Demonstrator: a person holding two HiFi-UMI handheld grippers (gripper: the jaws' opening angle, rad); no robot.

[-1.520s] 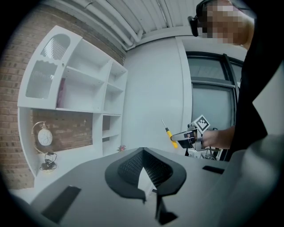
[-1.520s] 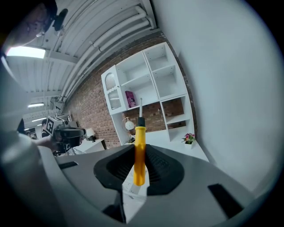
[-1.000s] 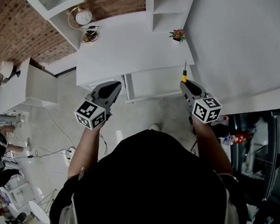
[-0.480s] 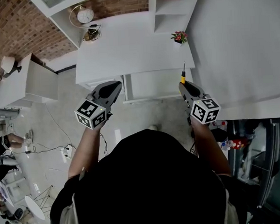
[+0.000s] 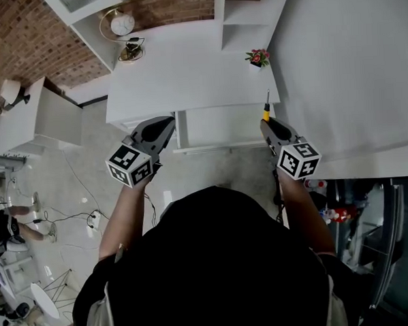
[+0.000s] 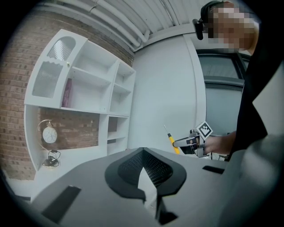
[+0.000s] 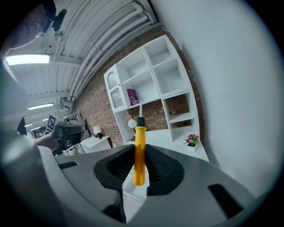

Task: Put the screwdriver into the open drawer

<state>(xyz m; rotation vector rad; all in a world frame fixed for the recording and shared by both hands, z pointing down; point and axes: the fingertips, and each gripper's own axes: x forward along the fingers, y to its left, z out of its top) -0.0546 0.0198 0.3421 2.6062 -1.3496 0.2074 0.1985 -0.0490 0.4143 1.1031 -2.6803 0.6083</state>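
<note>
In the head view the white desk has its drawer pulled open towards me. My right gripper is shut on a screwdriver with a yellow handle; its shaft points up and away, over the drawer's right end. The right gripper view shows the handle clamped upright between the pads. My left gripper hovers by the drawer's left end, shut and holding nothing. From the left gripper view, the screwdriver shows off to the right.
A potted flower stands at the desk's back right and a round clock at its back left, under white shelves. A white wall runs along the right. A low white cabinet stands left; cables lie on the floor.
The desk and drawer have shifted slightly left in the head view. Both grippers keep nearly the same places, and the right one still holds the screwdriver.
</note>
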